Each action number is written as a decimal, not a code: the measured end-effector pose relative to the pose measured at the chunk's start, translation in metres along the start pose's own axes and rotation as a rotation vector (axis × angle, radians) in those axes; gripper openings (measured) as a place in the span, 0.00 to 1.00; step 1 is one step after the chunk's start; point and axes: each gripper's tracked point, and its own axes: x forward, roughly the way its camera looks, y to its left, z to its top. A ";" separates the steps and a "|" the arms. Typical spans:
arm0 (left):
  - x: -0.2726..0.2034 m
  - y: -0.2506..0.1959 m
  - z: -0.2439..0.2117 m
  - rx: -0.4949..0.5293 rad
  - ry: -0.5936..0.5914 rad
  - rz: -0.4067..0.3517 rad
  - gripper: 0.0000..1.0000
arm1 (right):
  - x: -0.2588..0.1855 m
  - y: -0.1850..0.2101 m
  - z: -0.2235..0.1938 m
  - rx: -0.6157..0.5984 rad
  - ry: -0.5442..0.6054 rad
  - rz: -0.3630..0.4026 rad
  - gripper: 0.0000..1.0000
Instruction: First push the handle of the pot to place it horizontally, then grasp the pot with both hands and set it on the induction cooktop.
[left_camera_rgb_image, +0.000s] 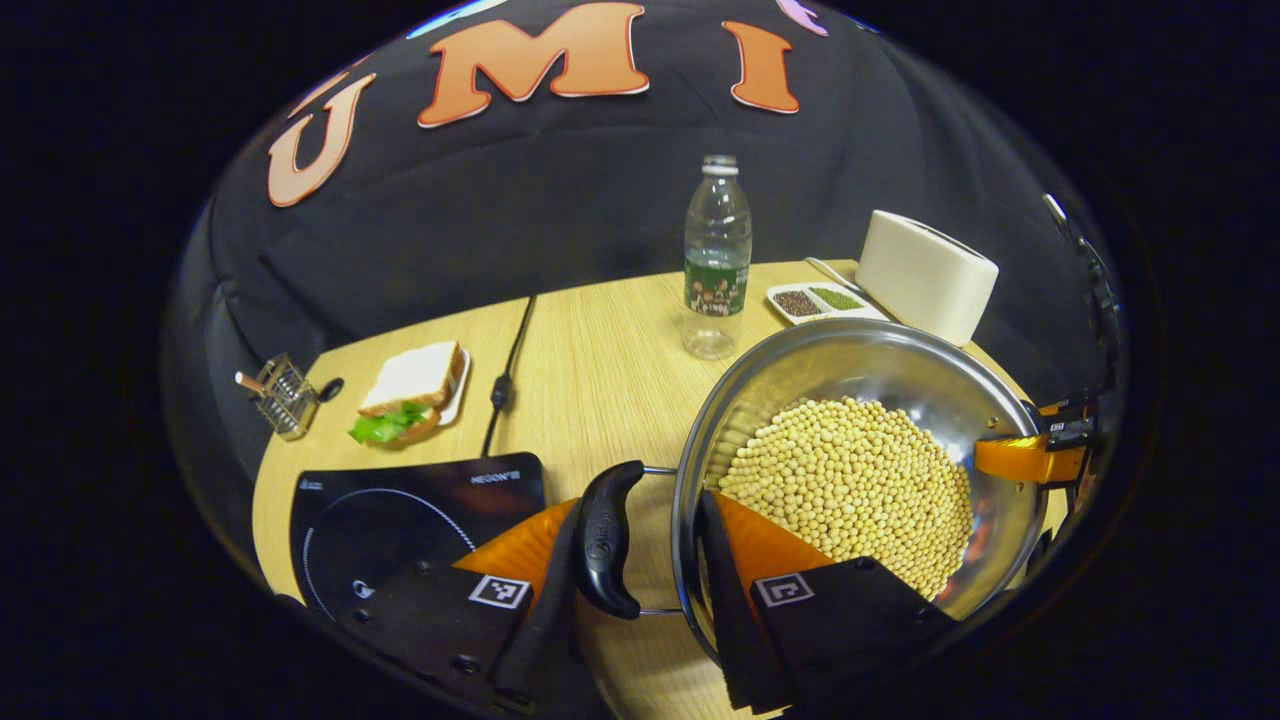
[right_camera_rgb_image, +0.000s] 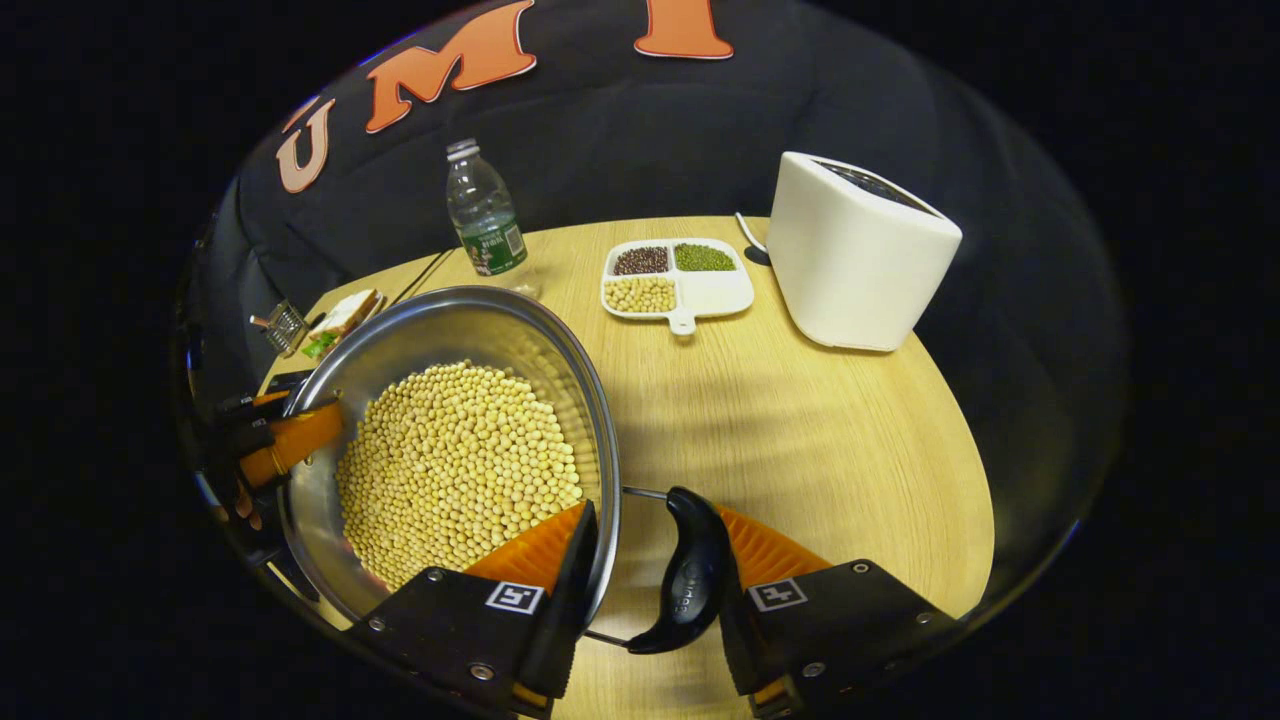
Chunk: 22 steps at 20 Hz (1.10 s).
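A staged kitchen booth: black cloth wall (right_camera_rgb_image: 600, 130) behind a wooden table (right_camera_rgb_image: 800, 420) holding a cooktop (left_camera_rgb_image: 400, 520), toaster (right_camera_rgb_image: 855, 265), bean tray (right_camera_rgb_image: 675, 275), bottle (left_camera_rgb_image: 717, 260), and probably a sandwich (left_camera_rgb_image: 410, 390).

Steel pot (left_camera_rgb_image: 880, 370), round and shiny, about half full of pale yellow soybeans (left_camera_rgb_image: 850, 485), same beans in the right gripper view (right_camera_rgb_image: 460, 470). Two black curved side handles on thin wire brackets, one on each side: one handle (left_camera_rgb_image: 605, 540) in the left gripper view, the opposite handle (right_camera_rgb_image: 690, 570) in the right gripper view. Rim looks tilted in both views, though the lens bends it; whether the base touches the wooden table can't be told. Induction cooktop (left_camera_rgb_image: 400, 520) is flat, black, glossy, with a ring marking, lying on the table beside the pot's handle side, near the table's front edge.
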 end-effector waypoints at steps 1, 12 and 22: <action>-0.009 0.006 0.006 0.006 -0.021 0.013 0.66 | -0.006 0.005 0.005 -0.005 -0.015 0.004 0.60; -0.107 0.112 0.026 -0.063 -0.116 0.168 0.69 | -0.055 0.117 0.052 -0.109 -0.103 0.114 0.55; -0.168 0.209 0.007 -0.133 -0.144 0.291 0.67 | -0.070 0.219 0.068 -0.173 -0.138 0.212 0.60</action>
